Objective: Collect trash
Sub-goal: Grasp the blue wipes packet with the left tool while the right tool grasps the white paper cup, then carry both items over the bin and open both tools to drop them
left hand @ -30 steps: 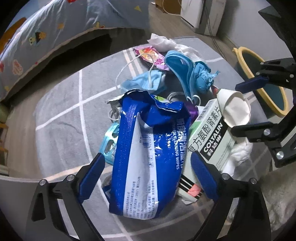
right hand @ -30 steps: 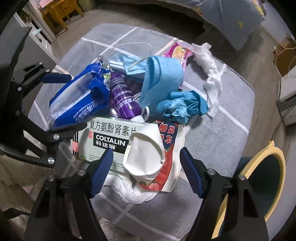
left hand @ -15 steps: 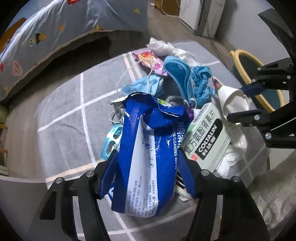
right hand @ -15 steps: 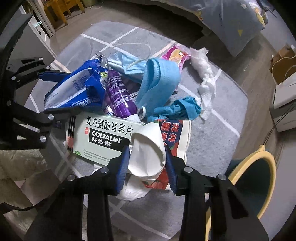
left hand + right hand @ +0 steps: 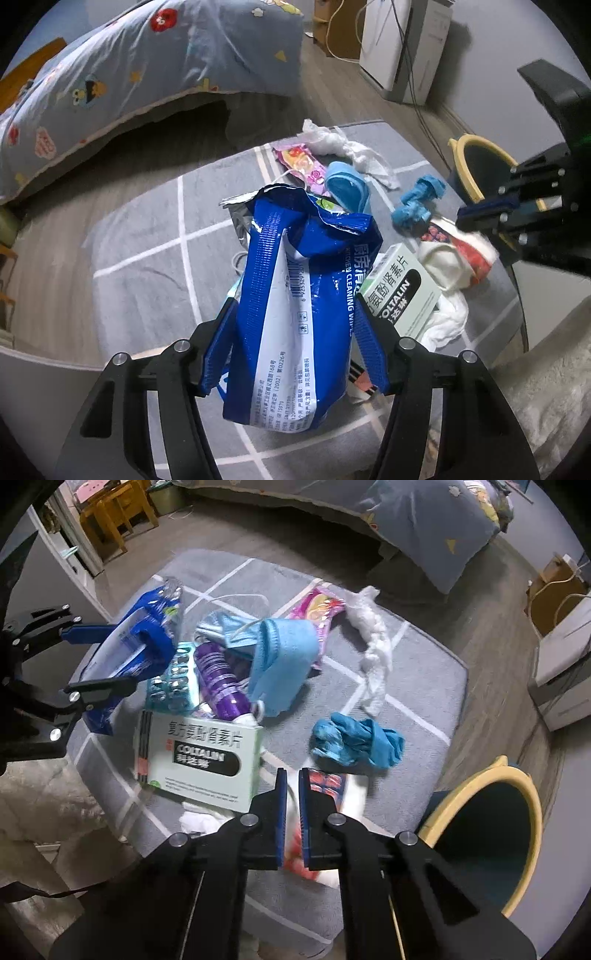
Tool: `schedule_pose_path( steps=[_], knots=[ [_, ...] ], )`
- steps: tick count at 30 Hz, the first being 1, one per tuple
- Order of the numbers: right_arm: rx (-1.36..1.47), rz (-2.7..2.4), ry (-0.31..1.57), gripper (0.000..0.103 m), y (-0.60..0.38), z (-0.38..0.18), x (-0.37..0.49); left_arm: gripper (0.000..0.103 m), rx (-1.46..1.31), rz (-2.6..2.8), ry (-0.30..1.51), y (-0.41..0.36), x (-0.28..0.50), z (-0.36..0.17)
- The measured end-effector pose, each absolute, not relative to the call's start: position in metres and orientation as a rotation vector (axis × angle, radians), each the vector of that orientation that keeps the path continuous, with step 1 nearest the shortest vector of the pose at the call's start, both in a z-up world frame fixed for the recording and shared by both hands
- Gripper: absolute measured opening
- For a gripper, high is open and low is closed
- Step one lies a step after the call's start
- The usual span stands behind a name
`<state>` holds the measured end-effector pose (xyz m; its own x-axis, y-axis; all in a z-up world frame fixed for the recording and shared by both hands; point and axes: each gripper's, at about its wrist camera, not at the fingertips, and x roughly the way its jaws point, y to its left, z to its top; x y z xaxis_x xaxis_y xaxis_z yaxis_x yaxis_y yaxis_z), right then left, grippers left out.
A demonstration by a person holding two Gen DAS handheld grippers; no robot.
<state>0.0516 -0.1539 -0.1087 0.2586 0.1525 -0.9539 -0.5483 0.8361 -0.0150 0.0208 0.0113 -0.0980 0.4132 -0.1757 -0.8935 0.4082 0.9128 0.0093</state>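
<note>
My left gripper [image 5: 295,314] is shut on a blue wipes pack [image 5: 295,280], which hangs above the grey rug [image 5: 140,229]. The right wrist view shows that gripper [image 5: 99,664] and pack [image 5: 140,646] at the left. My right gripper [image 5: 291,775] is shut on a white cup mask [image 5: 443,262], and a red-printed wrapper [image 5: 325,782] lifts with it. Still on the rug lie a Coltalin box [image 5: 203,760], a purple bottle [image 5: 221,679], blue masks [image 5: 280,661], a crumpled blue glove [image 5: 354,742], a pink wrapper [image 5: 317,609] and a white tissue [image 5: 373,642].
A dark bin with a yellow rim [image 5: 532,812] stands off the rug's corner, right of my right gripper. A bed with a printed quilt [image 5: 110,74] borders the far side. A white appliance [image 5: 399,48] stands by the wall, wooden furniture [image 5: 114,520] at far left.
Both grippers have closed and risen. The left one took hold of the blue wipes pack and lifted it; the right one clamped on the white mask and raised it with the wrapper.
</note>
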Motion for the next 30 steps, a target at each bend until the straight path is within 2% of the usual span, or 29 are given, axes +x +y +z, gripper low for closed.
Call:
schedule_pose_path(
  steps=[7,10,11,19,20,21,30],
  knots=[
    [-0.297,0.5,1.276,0.009,-0.187,-0.128,0.042,0.062,0.253,-0.384,1.067,0.011,0.02,-0.094],
    [-0.201,0.519,1.259,0.028,-0.194,-0.134,0.033,0.062,0.25,-0.39,1.061,0.012,0.019,-0.093],
    [-0.178,0.529,1.262,0.03,-0.194,-0.137,0.032,0.062,0.247,-0.39,1.061,0.012,0.019,-0.093],
    [-0.192,0.543,1.272,0.028,-0.176,-0.154,0.036,0.062,0.239,-0.388,1.069,0.018,0.018,-0.095],
    [-0.204,0.54,1.278,0.014,-0.176,-0.157,0.036,0.062,0.239,-0.389,1.067,0.018,0.018,-0.095],
    [-0.212,0.538,1.282,0.013,-0.176,-0.159,0.036,0.062,0.238,-0.391,1.064,0.019,0.018,-0.094],
    [-0.188,0.506,1.189,0.012,-0.193,-0.123,0.033,0.062,0.261,-0.41,0.985,0.01,0.014,-0.068]
  ],
)
